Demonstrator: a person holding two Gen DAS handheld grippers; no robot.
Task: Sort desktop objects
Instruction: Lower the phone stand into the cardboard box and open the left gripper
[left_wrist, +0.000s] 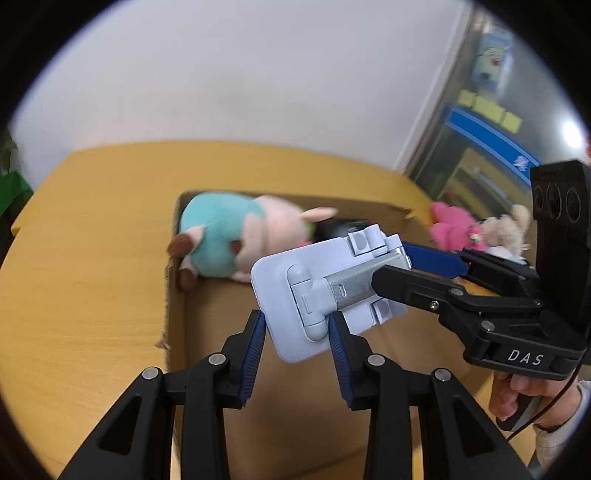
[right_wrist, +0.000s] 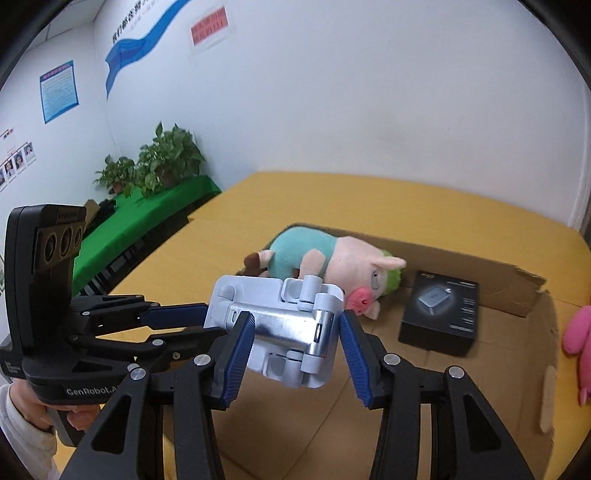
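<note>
A folded pale-blue phone stand (left_wrist: 291, 295) (right_wrist: 280, 325) with a metal arm hangs above an open cardboard box (left_wrist: 168, 280) (right_wrist: 517, 295). My left gripper (left_wrist: 297, 325) (right_wrist: 212, 321) is shut on one end of the stand. My right gripper (right_wrist: 295, 321) (left_wrist: 391, 264) is shut across its metal arm from the other side. Inside the box, at its far end, lie a plush pig in a teal shirt (left_wrist: 229, 236) (right_wrist: 332, 262) and a black product box (right_wrist: 439, 314).
The cardboard box rests on a yellow table (left_wrist: 81, 277) (right_wrist: 369, 199) against a white wall. A pink plush (left_wrist: 452, 229) (right_wrist: 580, 332) and a beige plush (left_wrist: 506, 229) lie outside the box to the right. Potted plants (right_wrist: 162, 158) stand on a green-covered table at far left.
</note>
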